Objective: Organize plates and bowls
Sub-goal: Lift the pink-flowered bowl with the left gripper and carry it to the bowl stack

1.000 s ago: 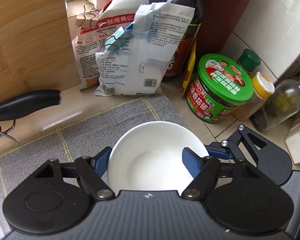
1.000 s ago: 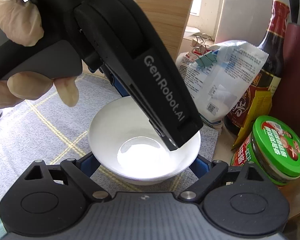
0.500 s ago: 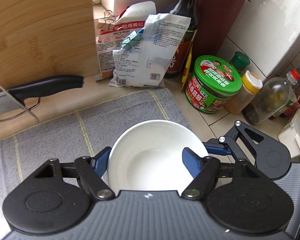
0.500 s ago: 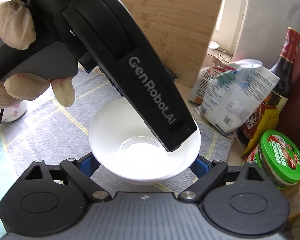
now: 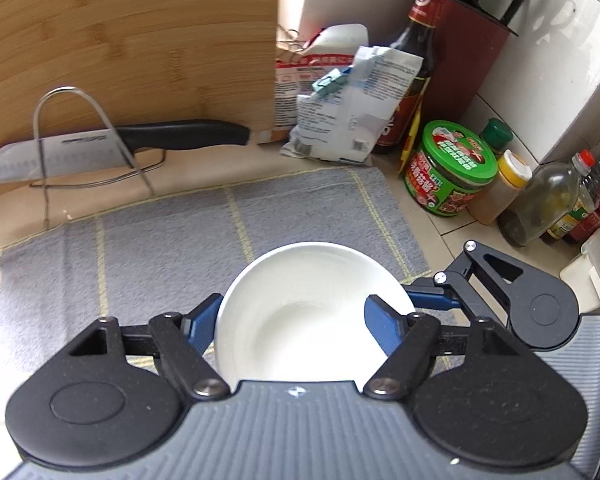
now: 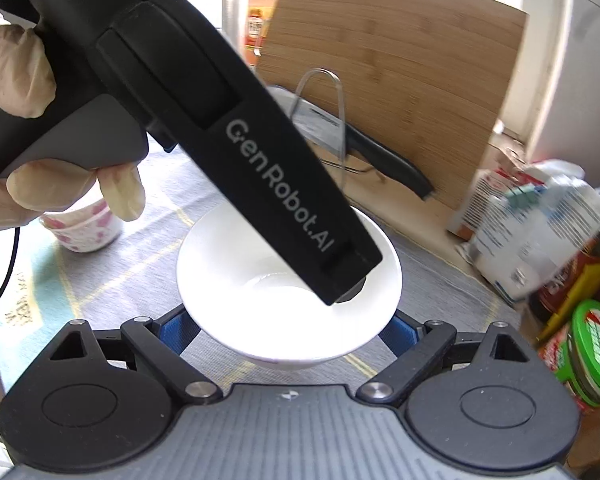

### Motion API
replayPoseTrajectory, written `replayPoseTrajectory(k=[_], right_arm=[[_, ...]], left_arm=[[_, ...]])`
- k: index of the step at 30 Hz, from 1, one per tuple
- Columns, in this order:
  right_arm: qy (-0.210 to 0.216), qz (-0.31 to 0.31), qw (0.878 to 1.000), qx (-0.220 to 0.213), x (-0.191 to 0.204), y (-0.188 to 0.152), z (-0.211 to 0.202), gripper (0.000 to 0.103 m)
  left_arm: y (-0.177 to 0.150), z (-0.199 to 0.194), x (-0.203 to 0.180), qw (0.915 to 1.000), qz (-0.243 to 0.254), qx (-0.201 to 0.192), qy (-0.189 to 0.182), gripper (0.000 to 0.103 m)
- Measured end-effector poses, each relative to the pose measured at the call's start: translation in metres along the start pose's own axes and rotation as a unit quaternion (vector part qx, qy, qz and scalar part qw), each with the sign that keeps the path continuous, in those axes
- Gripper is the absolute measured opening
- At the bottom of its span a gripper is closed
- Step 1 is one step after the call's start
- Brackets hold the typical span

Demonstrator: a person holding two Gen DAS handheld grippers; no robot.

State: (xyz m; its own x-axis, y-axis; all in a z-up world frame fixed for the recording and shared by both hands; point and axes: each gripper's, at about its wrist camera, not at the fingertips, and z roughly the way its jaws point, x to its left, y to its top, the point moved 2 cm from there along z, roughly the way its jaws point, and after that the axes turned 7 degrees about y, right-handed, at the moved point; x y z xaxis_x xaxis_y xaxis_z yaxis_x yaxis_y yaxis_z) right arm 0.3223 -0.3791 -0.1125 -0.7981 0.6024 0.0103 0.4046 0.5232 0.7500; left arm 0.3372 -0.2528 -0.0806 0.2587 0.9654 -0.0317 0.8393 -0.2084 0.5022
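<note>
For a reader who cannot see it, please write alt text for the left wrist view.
The left tongs grip a plain white ceramic bowl by its rim, one blue pad outside and one inside, above a grey cloth mat with yellow lines. Behind stand a bamboo cutting board, a black-handled knife in a wire rack, and a green-lidded jar.

Both views are lit brightly by daylight from the rear window. The white bowl (image 6: 288, 280) is overexposed, the packets (image 6: 540, 232) are smeared by motion blur, and straight edges are bent near the borders.
</note>
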Motion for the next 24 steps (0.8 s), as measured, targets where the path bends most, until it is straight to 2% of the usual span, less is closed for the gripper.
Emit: replayPoseTrajectory(k=[16, 24], right_arm=[[0.026, -0.030, 0.999, -0.006, 0.084, 0.049, 0.028, 0.096], [0.042, -0.046, 0.998, -0.014, 0.128, 0.078, 0.045, 0.096]], left_arm=[[-0.034, -0.057, 0.083, 0.9989, -0.032, -0.029, 0.017, 0.075], [-0.052, -0.085, 0.128, 0.9971, -0.048, -0.045, 0.037, 0.075]])
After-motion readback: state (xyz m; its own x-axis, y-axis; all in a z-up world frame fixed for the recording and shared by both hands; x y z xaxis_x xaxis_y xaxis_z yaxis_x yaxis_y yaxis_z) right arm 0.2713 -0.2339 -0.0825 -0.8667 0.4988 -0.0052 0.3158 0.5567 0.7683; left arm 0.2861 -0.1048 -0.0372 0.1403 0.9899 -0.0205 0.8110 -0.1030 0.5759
